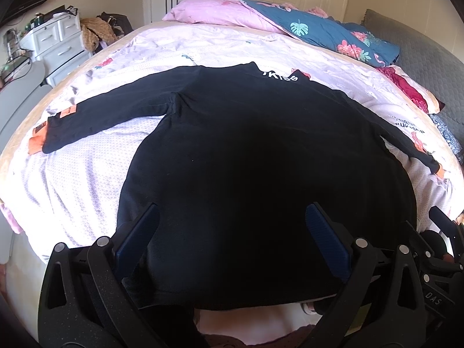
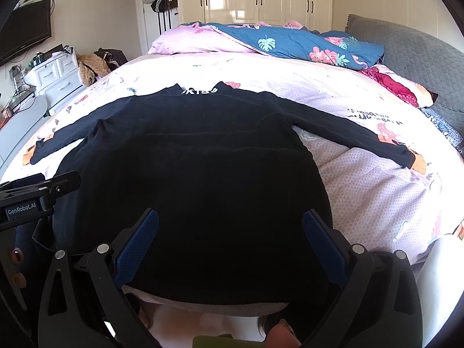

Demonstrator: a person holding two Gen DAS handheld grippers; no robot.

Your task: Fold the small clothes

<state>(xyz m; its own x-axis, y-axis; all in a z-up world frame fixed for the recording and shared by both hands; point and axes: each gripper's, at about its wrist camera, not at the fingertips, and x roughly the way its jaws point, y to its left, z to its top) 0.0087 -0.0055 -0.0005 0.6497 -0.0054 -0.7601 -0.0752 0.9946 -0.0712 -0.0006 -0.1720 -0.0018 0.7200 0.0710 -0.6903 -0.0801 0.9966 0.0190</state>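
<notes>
A black long-sleeved shirt (image 1: 246, 133) (image 2: 191, 156) lies flat on the bed, collar with white lettering at the far end, both sleeves spread out sideways with orange cuffs. Its hem hangs at the bed's near edge. My left gripper (image 1: 232, 220) is open, its blue-padded fingers (image 1: 319, 226) spread over the shirt's lower left part. Open too, my right gripper (image 2: 230, 223) hovers over the lower right part, nothing between its fingers (image 2: 142, 232). The left gripper's body (image 2: 40, 191) shows at the left edge of the right wrist view.
The bed sheet (image 1: 87, 168) (image 2: 362, 179) is pale pink with prints. A blue flowered quilt (image 2: 304, 46) and pink pillow (image 2: 185, 40) lie at the far end. A grey headboard (image 2: 411, 58) stands right, white drawers (image 1: 58, 43) and a television (image 2: 23, 32) left, wardrobes behind.
</notes>
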